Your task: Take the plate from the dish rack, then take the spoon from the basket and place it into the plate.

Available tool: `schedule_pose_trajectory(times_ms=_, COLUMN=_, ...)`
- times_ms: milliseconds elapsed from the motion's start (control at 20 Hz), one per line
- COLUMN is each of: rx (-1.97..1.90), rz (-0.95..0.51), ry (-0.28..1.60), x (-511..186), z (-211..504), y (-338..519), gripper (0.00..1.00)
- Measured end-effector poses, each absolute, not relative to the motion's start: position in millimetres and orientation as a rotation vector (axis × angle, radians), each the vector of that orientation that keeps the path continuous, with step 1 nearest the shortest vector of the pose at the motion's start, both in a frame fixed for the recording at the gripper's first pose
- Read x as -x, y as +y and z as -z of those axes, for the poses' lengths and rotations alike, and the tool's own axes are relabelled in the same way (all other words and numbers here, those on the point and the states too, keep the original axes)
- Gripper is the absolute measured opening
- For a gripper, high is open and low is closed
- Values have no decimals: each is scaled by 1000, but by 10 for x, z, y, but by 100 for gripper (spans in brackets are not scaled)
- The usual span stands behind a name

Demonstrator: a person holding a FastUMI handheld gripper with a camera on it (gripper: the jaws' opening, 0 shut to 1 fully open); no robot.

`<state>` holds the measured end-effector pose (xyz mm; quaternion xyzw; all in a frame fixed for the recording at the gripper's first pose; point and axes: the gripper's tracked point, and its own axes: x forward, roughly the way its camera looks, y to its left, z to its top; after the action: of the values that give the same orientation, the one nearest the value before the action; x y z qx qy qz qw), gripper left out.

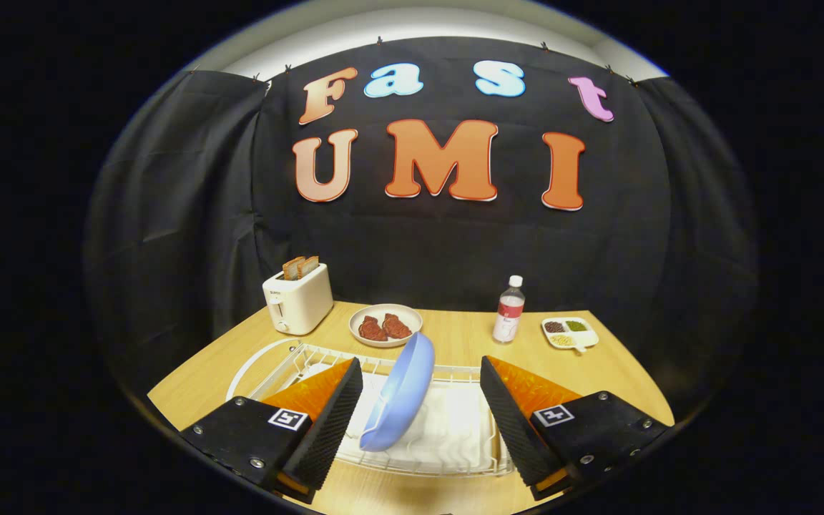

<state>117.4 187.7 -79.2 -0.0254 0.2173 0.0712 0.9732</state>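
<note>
A: Standing on edge in the dish rack [290, 355], tilted, the blue plate [399, 393]. Between the fingers of the tool [419, 415], closer to the left one, touching neither as far as can be told. Wide open, holding nothing.

B: Then better to centre first, close slowly on the upper rim, and lift straight up, away from the wires. Could slip if pinched near the very edge.

A: Agreed. No spoon or basket to be found from here. Beyond the rack on the surface [455, 336]: toaster [297, 297] with bread, plate of meat [385, 325], bottle [509, 309], small tray [569, 332] of beans.

B: Any writing?

A: Small mark on the toaster, label on the bottle, both too small to read.
</note>
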Motion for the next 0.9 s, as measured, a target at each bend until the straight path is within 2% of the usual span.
schedule_pose_trajectory(times_ms=350, rx=13, rz=-11, ry=610, x=-1578, z=1323, y=1783, gripper=99)
schedule_pose_trajectory(times_ms=450, rx=-7, rz=8, ry=662, x=-1611, z=1454, y=1797, gripper=94)
schedule_pose_trajectory(times_ms=650, rx=-16, rz=35, ry=749, x=-1642, z=1654, y=1845, gripper=71)
schedule_pose_trajectory(times_ms=700, rx=-5, rz=44, ry=769, x=-1645, z=1692, y=1853, gripper=52)
schedule_pose_trajectory(times_ms=800, rx=30, rz=101, ry=779, x=-1653, z=1692, y=1765, gripper=34)
schedule_pose_trajectory(times_ms=900, rx=62, rz=165, ry=775, x=-1665, z=1631, y=1673, gripper=27)
